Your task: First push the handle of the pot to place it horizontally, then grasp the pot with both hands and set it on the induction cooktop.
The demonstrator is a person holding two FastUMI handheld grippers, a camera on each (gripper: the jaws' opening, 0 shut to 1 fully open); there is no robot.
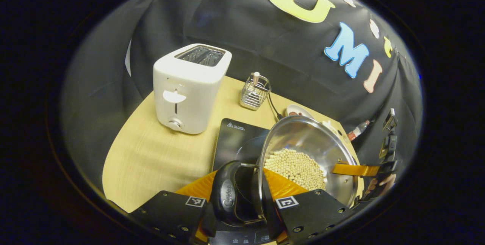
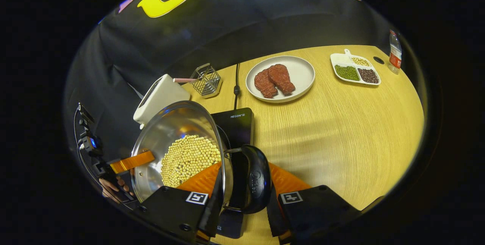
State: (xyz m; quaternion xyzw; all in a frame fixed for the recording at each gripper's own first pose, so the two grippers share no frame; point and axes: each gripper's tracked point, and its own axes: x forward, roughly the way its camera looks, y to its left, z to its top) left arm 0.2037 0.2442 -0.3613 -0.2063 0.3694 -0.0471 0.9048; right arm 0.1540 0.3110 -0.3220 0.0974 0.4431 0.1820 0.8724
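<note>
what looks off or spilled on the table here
Nothing is spilled. The pot is held tilted over the induction cooktop, its beans heaped to one side. The wire basket lies tipped on its side in the right gripper view; in the left gripper view it looks upright.

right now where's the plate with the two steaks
In the right gripper view the plate sits at the back of the table, beyond the induction cooktop, between the wire basket and the divided bean dish.

The wooden table (image 2: 341,123) bore a toaster (image 1: 189,89), cooktop (image 2: 237,127), wire basket (image 2: 206,80), steak plate (image 2: 301,74) and, far right, a divided dish (image 2: 354,68).
</note>
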